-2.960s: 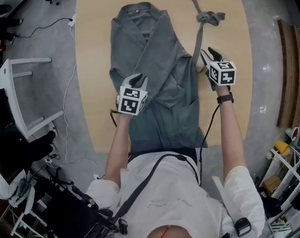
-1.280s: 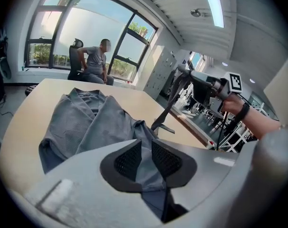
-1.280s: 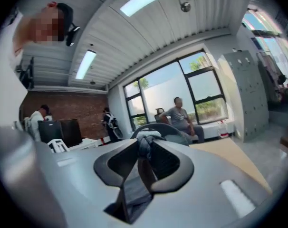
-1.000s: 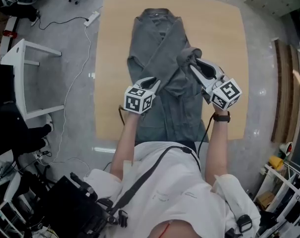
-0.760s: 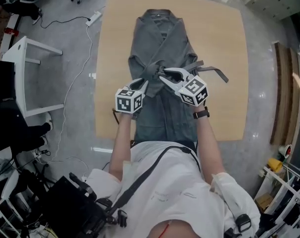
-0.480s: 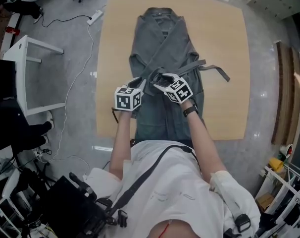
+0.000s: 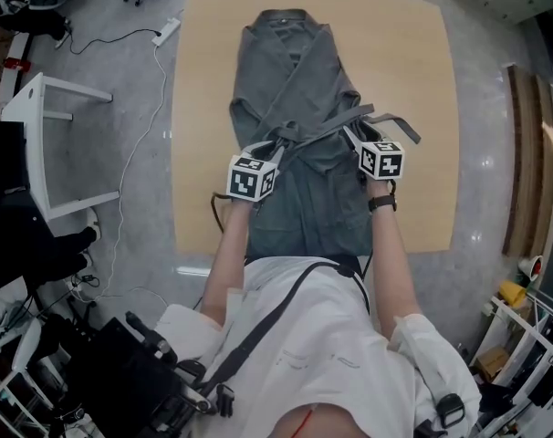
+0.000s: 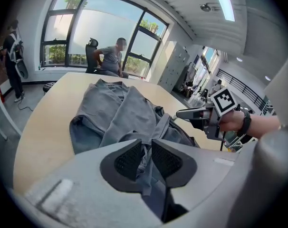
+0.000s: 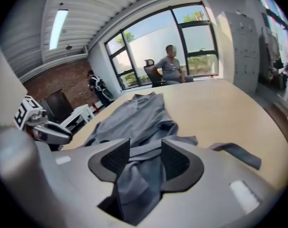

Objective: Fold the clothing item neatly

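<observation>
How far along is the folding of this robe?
Done: the robe lies flat on the table, fronts crossed, belt laid across the waist. In hand: the left gripper pinches the robe at the waist; the right gripper has just been opening its jaws, belt between them. Left: it is at full length, so the folds across it are not yet made.

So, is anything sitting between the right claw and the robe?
Nothing visible does. The right claw is right at the robe: its jaws have just been opening, with the grey cloth lying loose between them.
</observation>
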Motion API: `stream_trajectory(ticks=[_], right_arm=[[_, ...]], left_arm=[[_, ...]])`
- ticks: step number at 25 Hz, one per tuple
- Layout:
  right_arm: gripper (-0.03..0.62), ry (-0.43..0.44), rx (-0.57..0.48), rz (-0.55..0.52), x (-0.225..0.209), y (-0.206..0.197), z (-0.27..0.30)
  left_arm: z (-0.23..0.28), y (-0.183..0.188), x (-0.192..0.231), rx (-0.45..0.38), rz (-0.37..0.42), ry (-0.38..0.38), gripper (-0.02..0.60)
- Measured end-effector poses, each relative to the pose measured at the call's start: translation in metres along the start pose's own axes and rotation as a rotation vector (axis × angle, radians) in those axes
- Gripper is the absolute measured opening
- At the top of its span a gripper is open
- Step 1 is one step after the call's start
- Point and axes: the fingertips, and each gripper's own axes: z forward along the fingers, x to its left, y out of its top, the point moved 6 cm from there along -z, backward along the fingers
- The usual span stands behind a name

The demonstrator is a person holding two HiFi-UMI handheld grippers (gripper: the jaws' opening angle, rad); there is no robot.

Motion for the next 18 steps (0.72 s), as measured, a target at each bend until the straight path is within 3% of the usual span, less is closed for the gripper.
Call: stream_trajectory(ticks=[3, 7, 10, 12, 13, 16, 18], right_arm=[[0.149, -0.098, 0.026, -0.04, -0.028, 0.007, 0.018], [0.199, -0.118, 0.113, -0.056, -0.034, 0.001, 0.056], [0.154, -0.139, 0.135, -0.076, -0.033, -0.004, 0.065], [0.055, -0.145, 0.111, -0.105, -0.03, -0.001, 0.061], [0.037, -0.141, 0.092, -0.112, -0.027, 0.002, 0.057], [0.034, -0.118, 0.026, -0.119, -0.011, 0.012, 0.04], [0.031, -0.057, -0.033, -0.112, 0.011, 0.02, 0.028]], left_arm=[[0.001, 0.005, -0.004, 0.007, 0.051, 0.019, 0.072], [-0.003, 0.005, -0.003, 0.012, 0.074, 0.049, 0.071], [-0.01, 0.002, 0.002, 0.01, 0.071, 0.077, 0.0], [-0.013, -0.003, 0.008, 0.011, 0.06, 0.09, 0.002], [-0.013, -0.006, 0.011, 0.015, 0.051, 0.095, 0.002], [-0.013, -0.016, 0.018, 0.029, 0.022, 0.104, 0.002], [-0.011, -0.019, 0.021, 0.031, 0.013, 0.11, 0.002]])
